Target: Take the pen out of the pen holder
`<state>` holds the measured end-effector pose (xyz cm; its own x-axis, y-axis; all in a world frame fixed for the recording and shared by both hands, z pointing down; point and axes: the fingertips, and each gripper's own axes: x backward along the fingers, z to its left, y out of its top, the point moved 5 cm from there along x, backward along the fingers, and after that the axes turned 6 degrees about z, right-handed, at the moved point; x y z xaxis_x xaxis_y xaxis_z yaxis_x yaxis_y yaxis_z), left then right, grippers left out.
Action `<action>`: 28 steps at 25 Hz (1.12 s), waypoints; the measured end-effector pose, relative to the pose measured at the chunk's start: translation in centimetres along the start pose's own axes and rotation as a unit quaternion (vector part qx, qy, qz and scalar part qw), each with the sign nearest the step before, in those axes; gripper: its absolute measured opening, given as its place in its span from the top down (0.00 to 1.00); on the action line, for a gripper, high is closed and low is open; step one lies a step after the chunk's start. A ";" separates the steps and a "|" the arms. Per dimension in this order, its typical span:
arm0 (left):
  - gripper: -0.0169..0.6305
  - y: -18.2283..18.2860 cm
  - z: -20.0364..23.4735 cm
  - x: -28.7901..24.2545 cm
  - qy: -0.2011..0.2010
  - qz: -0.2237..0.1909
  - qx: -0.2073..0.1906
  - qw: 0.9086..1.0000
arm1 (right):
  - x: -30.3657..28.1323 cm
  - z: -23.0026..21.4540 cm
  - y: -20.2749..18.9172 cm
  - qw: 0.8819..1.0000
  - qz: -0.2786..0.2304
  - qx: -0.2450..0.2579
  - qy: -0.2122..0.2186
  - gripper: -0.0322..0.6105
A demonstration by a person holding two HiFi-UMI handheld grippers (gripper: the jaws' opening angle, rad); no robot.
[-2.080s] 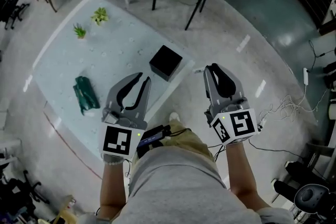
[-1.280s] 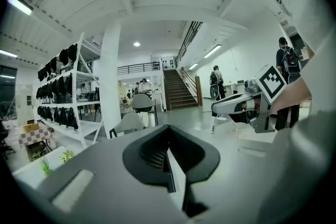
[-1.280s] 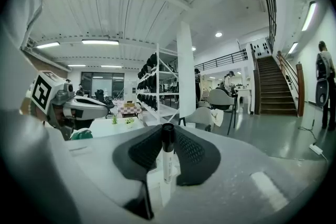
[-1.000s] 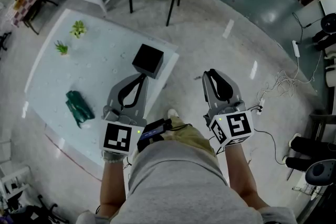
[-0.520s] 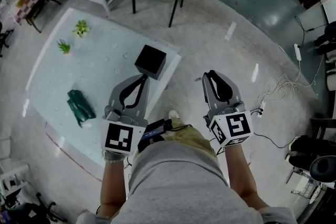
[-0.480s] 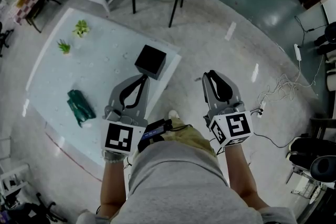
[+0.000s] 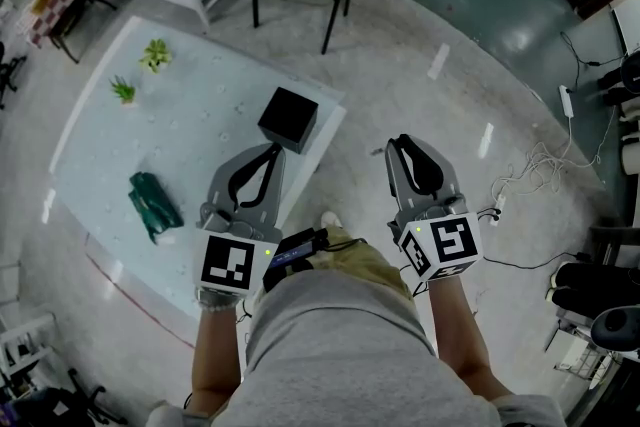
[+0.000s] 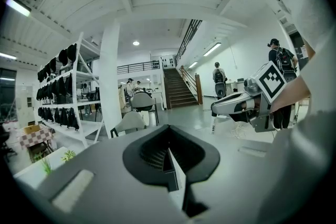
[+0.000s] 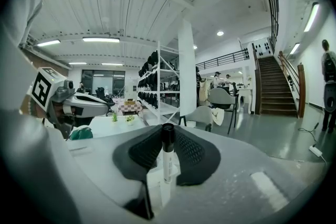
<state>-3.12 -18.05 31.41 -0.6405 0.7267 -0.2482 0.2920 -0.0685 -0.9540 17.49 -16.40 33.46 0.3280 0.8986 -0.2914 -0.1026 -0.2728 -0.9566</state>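
While you stand at the corner of the pale glossy table (image 7: pixel 200 130), your right gripper (image 7: pixel 412 150) is clamped on the white pen with a black cap (image 9: pixel 167 157), which stands upright between its pads, off to the side of the table. Your left gripper (image 7: pixel 266 158) has its jaws pressed together on nothing. It points toward the black cube-shaped pen holder (image 7: pixel 288 118) near the table's corner.
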 end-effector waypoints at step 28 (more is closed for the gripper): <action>0.97 -0.1 0.9 -0.1 -0.001 -0.001 0.004 1.000 | -0.3 0.4 1.0 1.000 -0.001 0.010 -0.003 0.84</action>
<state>-3.69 -18.72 31.42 -0.6429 0.7252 -0.2465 0.2849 -0.0723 -0.9558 16.92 -16.77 32.62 0.3225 0.9009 -0.2903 -0.1218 -0.2647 -0.9566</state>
